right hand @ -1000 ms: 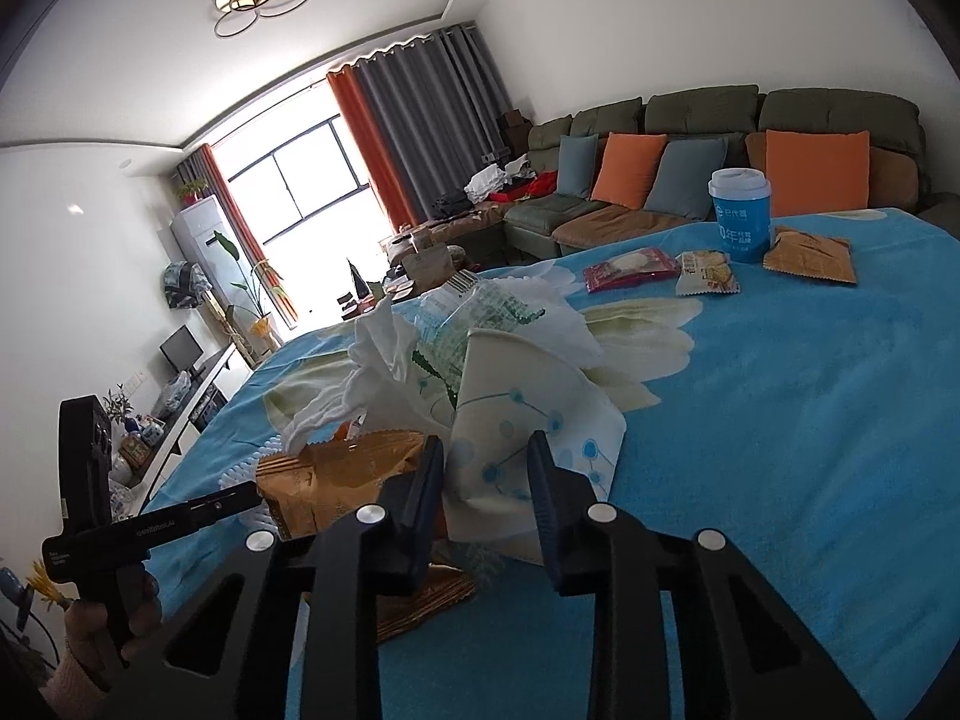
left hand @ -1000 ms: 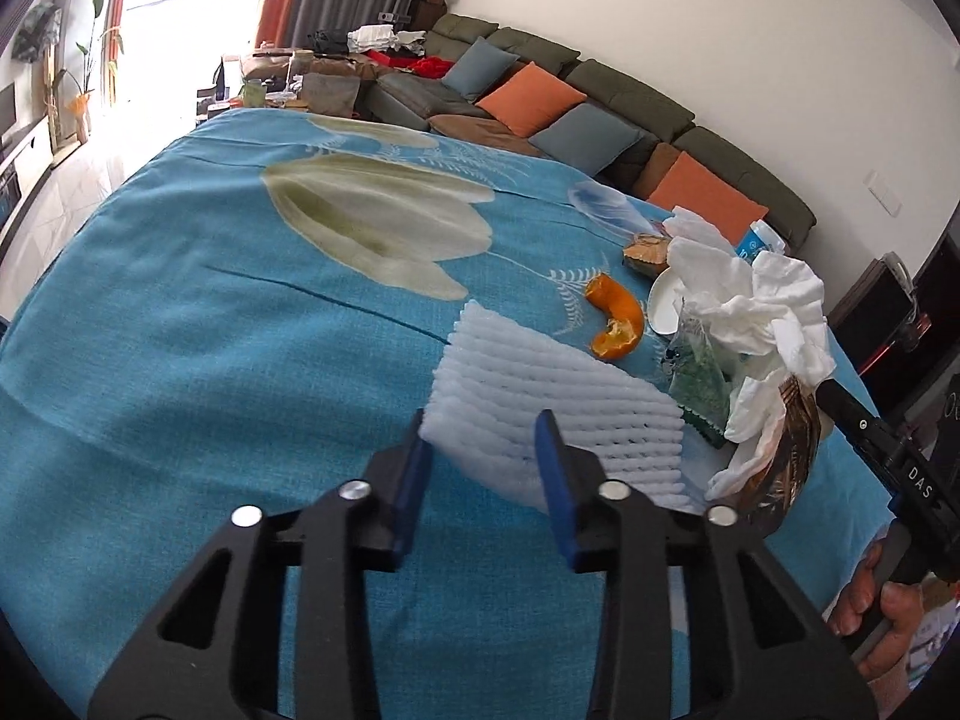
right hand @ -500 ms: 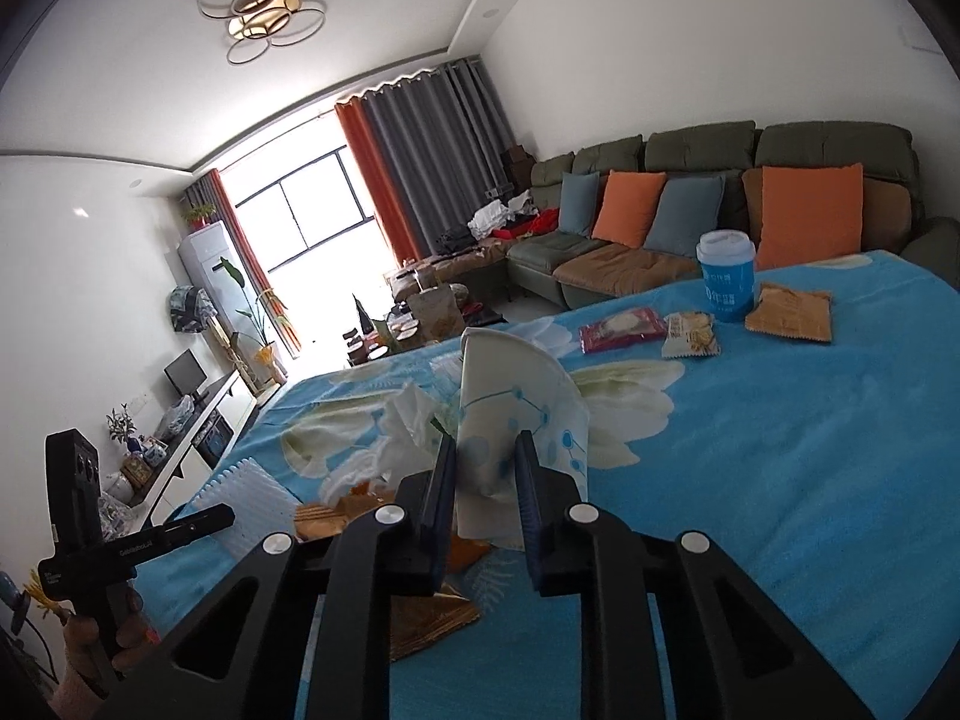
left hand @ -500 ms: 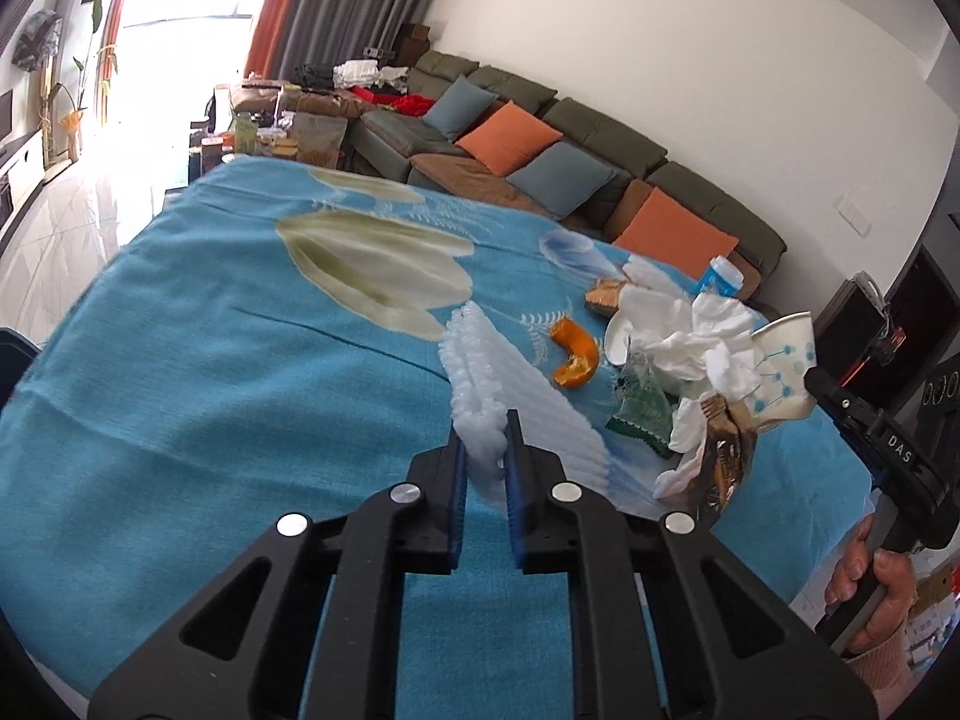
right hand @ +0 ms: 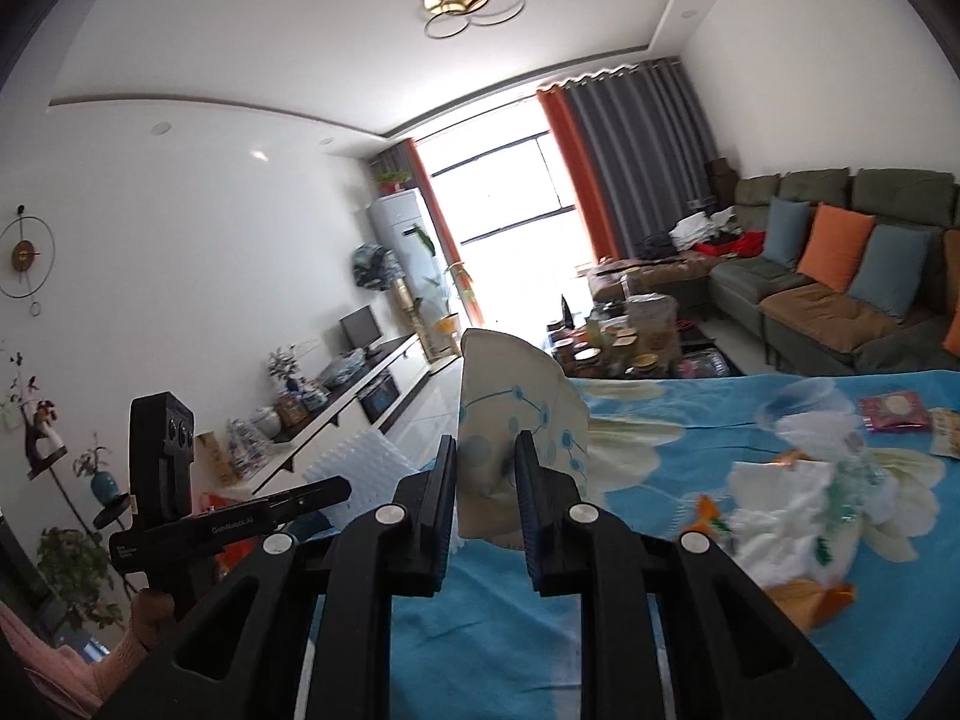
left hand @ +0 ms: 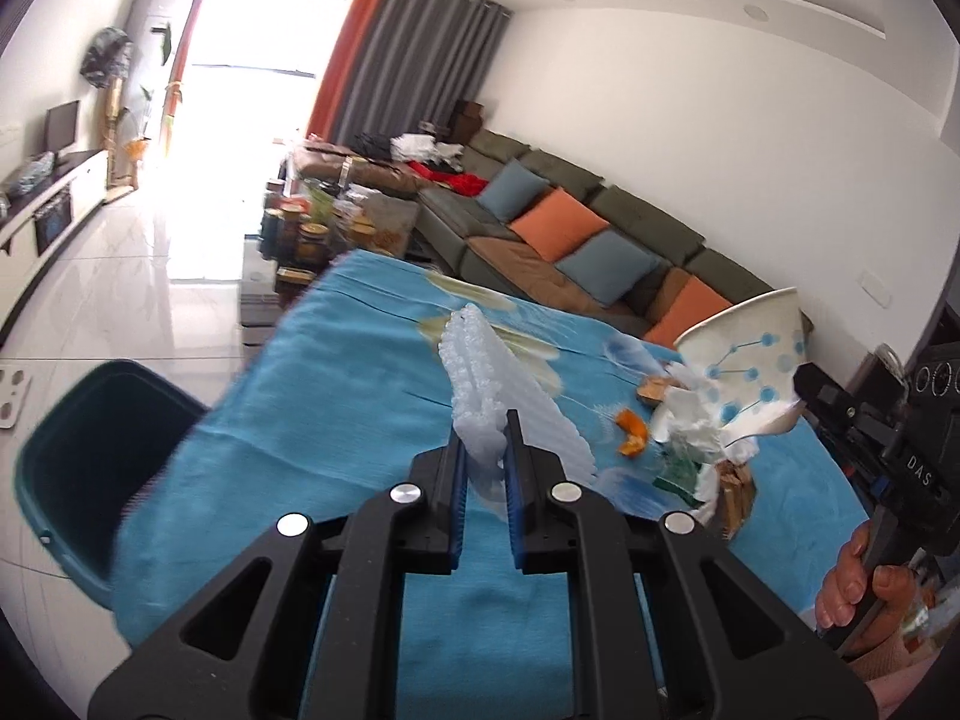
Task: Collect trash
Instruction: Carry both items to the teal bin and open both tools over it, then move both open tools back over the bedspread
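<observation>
A table point(left hand: 372, 450) draped in a blue cloth with big pale flowers carries everything. Toward its right side sits a heap of crumpled white tissue point(right hand: 798, 510) with brown wrapper scraps point(right hand: 804, 594) at its near edge and a curl of orange peel point(left hand: 631, 438) just to its left. At the far right edge lie a pink snack packet point(right hand: 894, 411) and another small packet point(right hand: 945, 432) beside it. The near left stretch is bare cloth.

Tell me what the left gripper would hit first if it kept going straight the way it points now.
Beyond the white foam sheet it already clamps, the left gripper points down across the blue tablecloth. It would probably meet that cloth first, though depth is hard to judge.
</observation>
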A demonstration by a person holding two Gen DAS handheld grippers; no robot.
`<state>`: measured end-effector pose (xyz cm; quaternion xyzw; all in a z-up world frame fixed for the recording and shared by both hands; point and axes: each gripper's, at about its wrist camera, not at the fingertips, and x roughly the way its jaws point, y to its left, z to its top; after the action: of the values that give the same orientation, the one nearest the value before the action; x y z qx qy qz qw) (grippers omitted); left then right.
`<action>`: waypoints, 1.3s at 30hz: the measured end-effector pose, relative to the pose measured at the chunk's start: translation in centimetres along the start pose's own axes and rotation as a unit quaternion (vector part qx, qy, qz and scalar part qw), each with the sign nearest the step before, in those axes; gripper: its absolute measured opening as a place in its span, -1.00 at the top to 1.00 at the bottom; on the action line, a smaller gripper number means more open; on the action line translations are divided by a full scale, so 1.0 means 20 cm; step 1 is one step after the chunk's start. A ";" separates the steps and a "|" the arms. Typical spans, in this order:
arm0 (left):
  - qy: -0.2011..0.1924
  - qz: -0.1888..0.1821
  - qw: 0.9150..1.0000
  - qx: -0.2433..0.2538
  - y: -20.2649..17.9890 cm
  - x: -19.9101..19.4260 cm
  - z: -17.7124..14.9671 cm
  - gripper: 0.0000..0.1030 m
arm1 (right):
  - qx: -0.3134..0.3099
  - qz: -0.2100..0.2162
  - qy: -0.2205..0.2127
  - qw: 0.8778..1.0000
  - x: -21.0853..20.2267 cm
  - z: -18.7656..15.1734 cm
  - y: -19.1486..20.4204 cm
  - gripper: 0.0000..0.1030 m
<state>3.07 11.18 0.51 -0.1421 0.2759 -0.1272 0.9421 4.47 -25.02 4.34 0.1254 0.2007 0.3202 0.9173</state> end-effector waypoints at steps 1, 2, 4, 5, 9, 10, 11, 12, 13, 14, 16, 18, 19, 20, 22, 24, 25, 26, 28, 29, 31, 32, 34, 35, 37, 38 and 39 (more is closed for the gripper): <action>-0.005 0.012 1.000 -0.002 0.03 -0.03 0.01 0.78 | -0.003 0.015 0.010 1.000 0.07 0.00 0.04 0.65; -0.011 0.026 1.000 -0.006 0.07 -0.06 0.01 0.78 | -0.005 0.027 0.018 0.999 0.13 0.00 0.07 0.65; -0.020 0.050 0.998 -0.019 0.17 -0.12 0.02 0.78 | -0.010 0.057 0.037 0.998 0.26 0.01 0.16 0.65; -0.025 0.062 0.997 -0.024 0.21 -0.14 0.03 0.78 | -0.015 0.071 0.049 0.996 0.34 0.01 0.20 0.65; -0.039 0.119 0.991 -0.048 0.41 -0.23 0.06 0.78 | -0.023 0.121 0.089 0.988 0.58 0.02 0.37 0.65; -0.041 0.131 0.989 -0.055 0.46 -0.25 0.07 0.78 | -0.024 0.132 0.097 0.986 0.63 0.01 0.40 0.65; -0.042 0.143 0.987 -0.062 0.51 -0.27 0.08 0.78 | -0.024 0.143 0.103 0.984 0.68 0.01 0.44 0.65; -0.044 0.155 0.985 -0.068 0.56 -0.28 0.08 0.78 | -0.026 0.153 0.108 0.982 0.74 0.01 0.48 0.65; -0.046 0.168 0.982 -0.074 0.61 -0.29 0.09 0.78 | -0.026 0.162 0.114 0.980 0.80 0.01 0.52 0.65; -0.048 0.176 0.980 -0.080 0.67 -0.31 0.10 0.78 | -0.025 0.171 0.121 0.977 0.85 0.02 0.55 0.65; -0.050 0.196 0.975 -0.092 0.76 -0.32 0.11 0.78 | -0.023 0.185 0.134 0.973 0.94 0.01 0.60 0.65; -0.047 0.209 0.971 -0.103 0.85 -0.32 0.13 0.78 | -0.029 0.191 0.148 0.970 1.03 0.00 0.65 0.65; -0.044 0.217 0.969 -0.108 0.90 -0.32 0.13 0.78 | -0.031 0.194 0.154 0.968 1.07 0.00 0.68 0.65; -0.041 0.225 0.967 -0.112 0.94 -0.32 0.11 0.78 | -0.034 0.197 0.162 0.966 1.11 -0.01 0.71 0.65; -0.034 0.235 0.964 -0.117 1.00 -0.30 0.11 0.78 | -0.036 0.198 0.178 0.963 1.19 -0.04 0.75 0.65; -0.023 0.248 0.961 -0.120 1.06 -0.25 0.09 0.77 | -0.031 0.198 0.196 0.960 1.28 -0.09 0.78 0.65; -0.017 0.252 0.960 -0.120 1.06 -0.21 0.09 0.77 | -0.029 0.196 0.204 0.959 1.32 -0.11 0.79 0.65; -0.011 0.258 0.959 -0.119 1.08 -0.18 0.08 0.77 | -0.028 0.192 0.215 0.957 1.36 -0.13 0.81 0.65; 0.002 0.260 0.958 -0.120 1.11 -0.11 0.05 0.77 | -0.027 0.182 0.234 0.955 1.45 -0.18 0.81 0.65; 0.010 0.261 0.958 -0.120 1.12 -0.08 0.04 0.77 | -0.028 0.178 0.245 0.953 1.49 -0.20 0.81 0.65; 0.022 0.263 0.957 -0.120 1.15 -0.02 0.02 0.76 | -0.032 0.163 0.260 0.951 1.57 -0.25 0.82 0.64; 0.030 0.258 0.958 -0.121 1.15 0.01 0.00 0.75 | -0.035 0.159 0.270 0.949 1.60 -0.27 0.82 0.64; 0.040 0.256 0.958 -0.124 1.17 0.05 -0.02 0.72 | -0.036 0.148 0.282 0.947 1.63 -0.29 0.82 0.63; 0.044 0.252 0.959 -0.126 1.18 0.07 -0.03 0.65 | -0.035 0.144 0.288 0.946 1.64 -0.29 0.82 0.62; 0.052 0.247 0.958 -0.134 1.20 0.12 -0.05 0.53 | -0.034 0.139 0.288 0.947 1.64 -0.29 0.83 0.39; 0.054 0.245 0.958 -0.138 1.22 0.13 -0.05 0.47 | -0.034 0.138 0.284 0.948 1.63 -0.29 0.84 0.32; 0.055 0.247 0.957 -0.140 1.22 0.14 -0.05 0.47 | -0.035 0.136 0.281 0.949 1.62 -0.28 0.84 0.26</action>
<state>8.67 32.63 -9.95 -0.1930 0.3689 0.1415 0.8981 16.08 9.01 -4.03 0.0243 0.4202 0.4713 0.7751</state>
